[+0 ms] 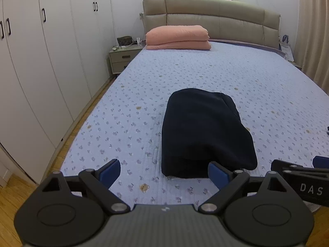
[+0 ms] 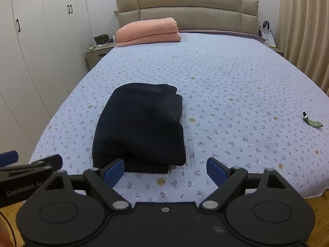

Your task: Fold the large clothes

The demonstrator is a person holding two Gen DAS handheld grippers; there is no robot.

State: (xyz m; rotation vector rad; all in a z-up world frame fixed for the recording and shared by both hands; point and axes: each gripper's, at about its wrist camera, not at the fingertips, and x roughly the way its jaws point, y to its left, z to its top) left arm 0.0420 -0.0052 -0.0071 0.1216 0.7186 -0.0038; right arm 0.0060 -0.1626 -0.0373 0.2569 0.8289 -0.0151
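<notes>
Left tongs: the black left gripper with blue pads (image 1: pixel 164 170) is spread wide and holds nothing. It waits just at the near edge of the clothes, low over the bed, so it looks like it has let go or is not grabbing.

Right tongs: the black right gripper with blue pads (image 2: pixel 165 169) is spread wide too, with nothing in it. It sits next to the left one, at 3 o'clock from it, so both point the same way.

Clothes: the dark navy folded soft garment (image 1: pixel 205 131) lies in a thick bundle on the bed, at 12 o'clock from the left tongs and at about 11 o'clock from the right tongs. One flat layer pokes out under its near edge. I think the folding is nearly done, because it is a small neat pile.

Bed: the light blue flowery quilted bedspread (image 2: pixel 236 94) is flat and wide, a good place to fold big things.

Far things: the pink folded blanket (image 2: pixel 148 32) rests at 12 o'clock by the beige padded headboard (image 2: pixel 189 10), well away from the work.

Small thing: a little green squeezed tube (image 2: pixel 312 121) lies at 2 o'clock, far from the clothes.
</notes>
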